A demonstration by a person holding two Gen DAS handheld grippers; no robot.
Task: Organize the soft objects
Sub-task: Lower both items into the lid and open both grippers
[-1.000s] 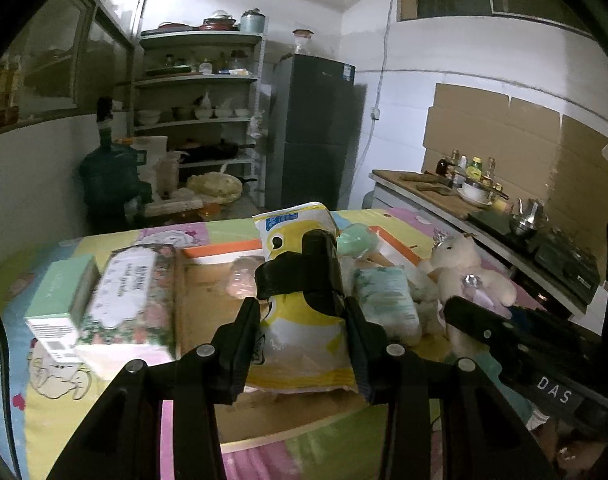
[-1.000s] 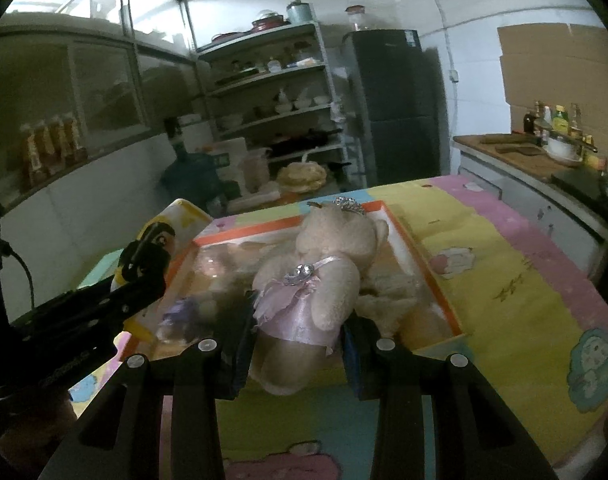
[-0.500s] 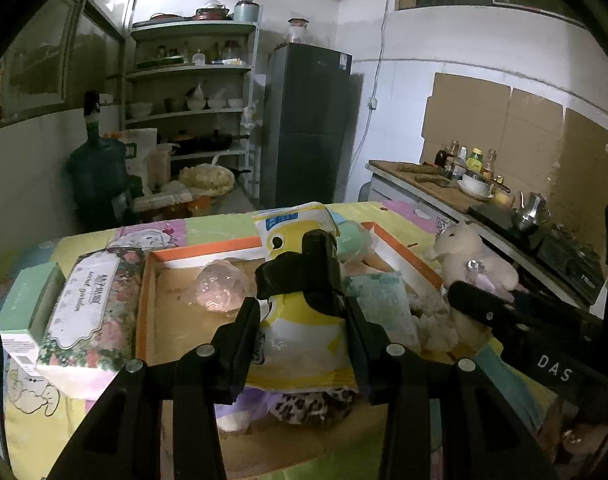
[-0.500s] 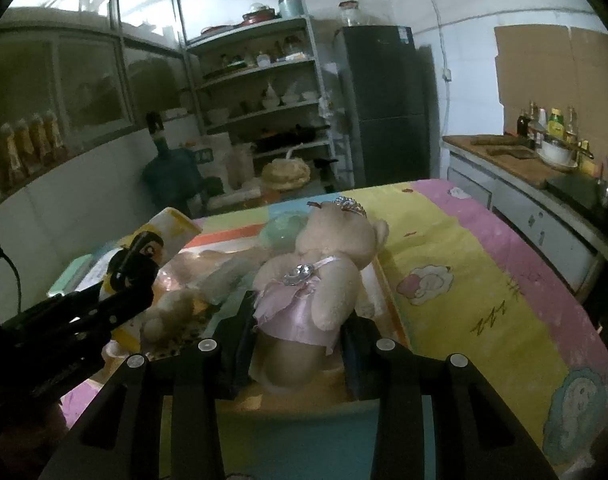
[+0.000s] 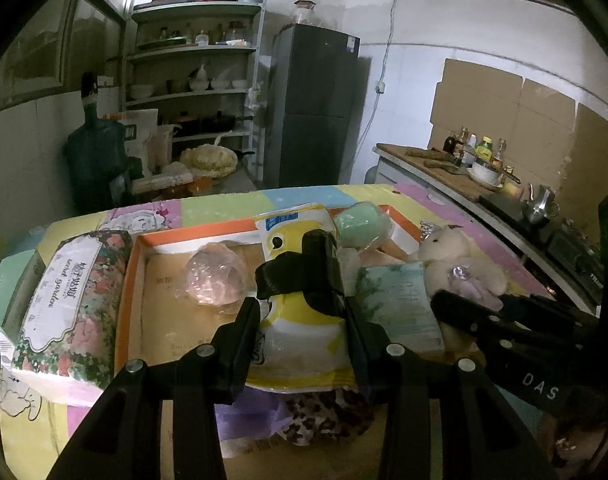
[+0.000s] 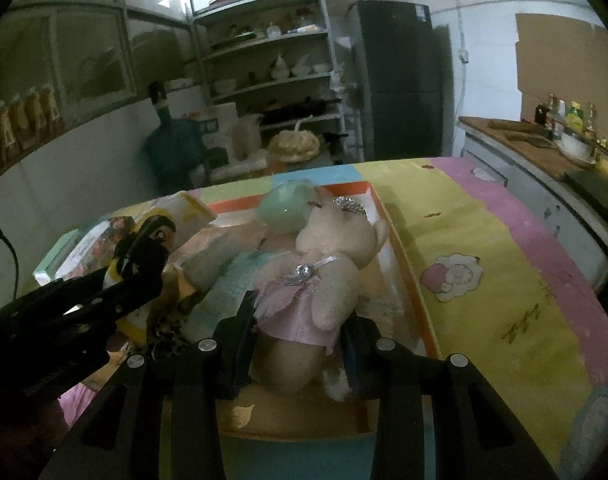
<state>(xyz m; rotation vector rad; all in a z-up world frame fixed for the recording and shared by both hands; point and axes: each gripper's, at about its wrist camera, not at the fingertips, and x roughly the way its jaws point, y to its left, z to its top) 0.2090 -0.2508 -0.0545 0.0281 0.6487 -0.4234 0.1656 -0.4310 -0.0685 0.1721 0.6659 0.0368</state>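
Note:
My left gripper (image 5: 302, 320) is shut on a yellow and white soft pack (image 5: 300, 332) with a cartoon face, held over the orange-rimmed cardboard box (image 5: 132, 280). My right gripper (image 6: 298, 344) is shut on a beige teddy bear (image 6: 324, 264) in a pink dress and tiara, held over the box's right side (image 6: 408, 276). The bear also shows in the left wrist view (image 5: 456, 264). In the box lie a pink wrapped ball (image 5: 216, 276), a green ball (image 5: 360, 228), a pale green tissue pack (image 5: 396, 300) and a leopard-print cloth (image 5: 324, 420).
A floral tissue pack (image 5: 72, 304) and a green box (image 5: 8, 288) lie left of the orange-rimmed box on the patterned tablecloth (image 6: 504, 280). A counter with bottles and a kettle (image 5: 540, 204) runs along the right. Shelves and a fridge stand behind.
Both grippers have moved forward over the box with their loads. The bear has come lower and nearer the box's right side. The pack hangs deeper over the box's middle.

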